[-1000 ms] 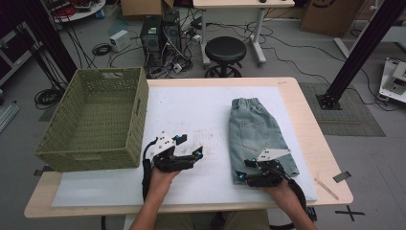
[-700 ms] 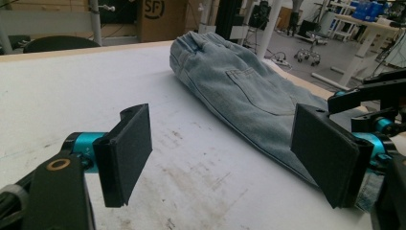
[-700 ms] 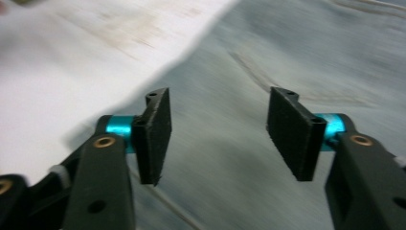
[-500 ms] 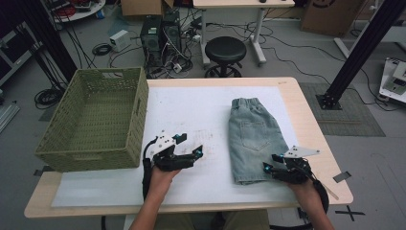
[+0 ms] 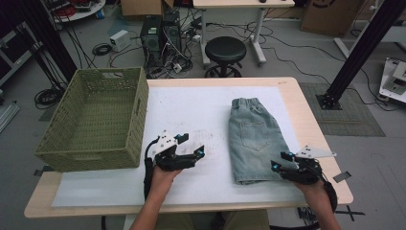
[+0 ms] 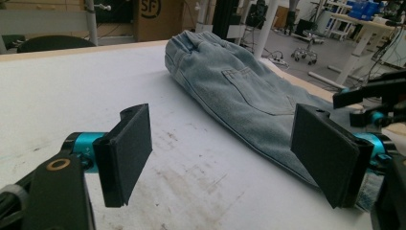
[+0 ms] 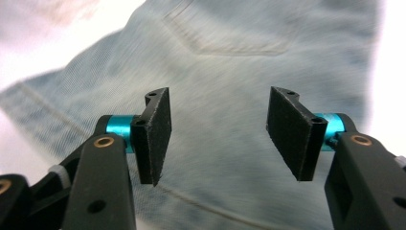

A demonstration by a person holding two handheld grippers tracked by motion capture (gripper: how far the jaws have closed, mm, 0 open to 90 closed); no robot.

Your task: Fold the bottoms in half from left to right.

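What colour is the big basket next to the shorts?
The basket is olive green, woven all over. It shows best in the high view.

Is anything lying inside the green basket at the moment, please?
No, in the high view the green basket holds nothing, and the denim shorts lie flat on the white mat beside it.

The high view looks forward and down over the whole worktop (image 5: 191, 103). The left tongs' camera sits low, facing across to the shorts (image 6: 239, 91). The right tongs' camera looks close down onto the same shorts (image 7: 230, 72).
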